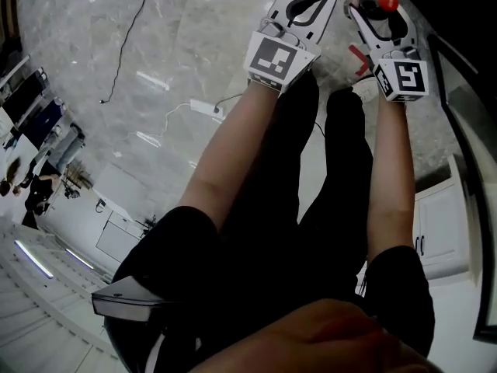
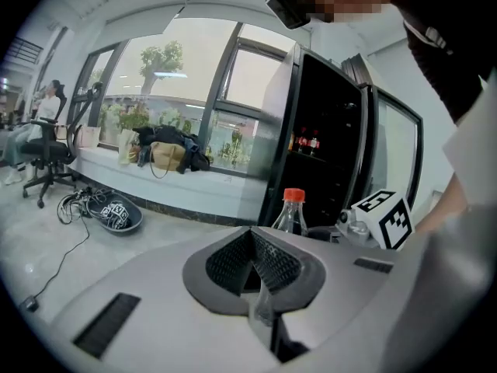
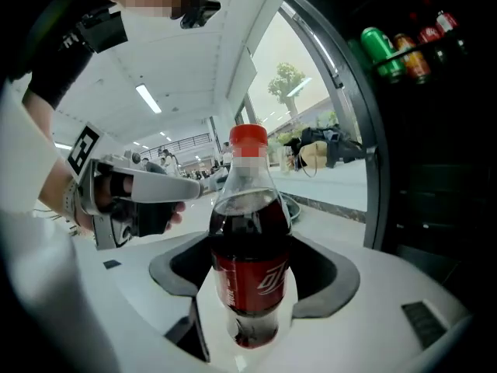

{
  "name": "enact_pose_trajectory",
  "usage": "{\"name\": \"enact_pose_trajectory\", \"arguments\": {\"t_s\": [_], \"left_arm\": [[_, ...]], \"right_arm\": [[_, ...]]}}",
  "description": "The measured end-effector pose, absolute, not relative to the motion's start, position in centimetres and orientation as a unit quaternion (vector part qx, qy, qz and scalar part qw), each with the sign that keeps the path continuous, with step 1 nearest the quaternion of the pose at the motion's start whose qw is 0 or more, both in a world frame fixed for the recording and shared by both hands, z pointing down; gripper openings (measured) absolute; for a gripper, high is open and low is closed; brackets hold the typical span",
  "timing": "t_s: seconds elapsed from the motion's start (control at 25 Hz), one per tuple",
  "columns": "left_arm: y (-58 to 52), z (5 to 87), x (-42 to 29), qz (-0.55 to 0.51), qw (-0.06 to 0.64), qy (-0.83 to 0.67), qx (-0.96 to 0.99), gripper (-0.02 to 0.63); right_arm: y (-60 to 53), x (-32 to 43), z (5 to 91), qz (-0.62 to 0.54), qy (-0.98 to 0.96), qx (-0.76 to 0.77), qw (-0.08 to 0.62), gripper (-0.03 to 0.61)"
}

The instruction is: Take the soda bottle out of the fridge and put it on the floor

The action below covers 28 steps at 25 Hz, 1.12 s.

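The soda bottle (image 3: 250, 263) has dark cola, a red label and a red cap; it stands upright between my right gripper's jaws. In the head view its cap (image 1: 386, 2) shows at the tip of my right gripper (image 1: 371, 18), which is shut on it, low over the marble floor (image 1: 178, 45). My left gripper (image 1: 317, 5) hangs just to its left, shut with nothing between its pads (image 2: 268, 263). From the left gripper view the bottle (image 2: 291, 214) stands in front of the open, dark fridge (image 2: 330, 158).
The fridge door shelf holds cans (image 3: 394, 49) at the right. A power strip with its cable (image 1: 206, 107) lies on the floor, and a white cabinet (image 1: 439, 224) stands at the right. An office chair (image 2: 43, 158), bags (image 2: 167, 150) and shoes (image 2: 115, 214) are by the window.
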<state>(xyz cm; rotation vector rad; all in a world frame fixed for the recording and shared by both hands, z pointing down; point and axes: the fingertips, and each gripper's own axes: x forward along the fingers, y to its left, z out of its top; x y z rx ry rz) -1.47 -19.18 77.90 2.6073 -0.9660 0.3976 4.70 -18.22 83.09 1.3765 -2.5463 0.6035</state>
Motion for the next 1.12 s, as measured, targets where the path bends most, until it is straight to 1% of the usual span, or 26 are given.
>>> {"name": "enact_pose_trajectory", "arguments": {"t_s": [0.32, 0.6, 0.8, 1.12], "left_arm": [[-17.9, 90.1, -3.8, 0.165, 0.205, -0.335, 0.905, 0.003], [-17.6, 98.5, -4.1, 0.192, 0.215, -0.319, 0.903, 0.003], [-17.9, 101.5, -4.5, 0.203, 0.212, -0.311, 0.904, 0.003], [-17.0, 102.2, -6.1, 0.204, 0.215, -0.311, 0.903, 0.003]], "right_arm": [[-15.2, 1.7, 98.8, 0.256, -0.843, 0.444, 0.163, 0.313], [-14.7, 0.5, 109.3, 0.267, -0.840, 0.418, 0.219, 0.313], [-16.1, 0.7, 114.7, 0.261, -0.835, 0.421, 0.238, 0.313], [-14.6, -0.9, 119.0, 0.217, -0.841, 0.383, 0.314, 0.313]]}}
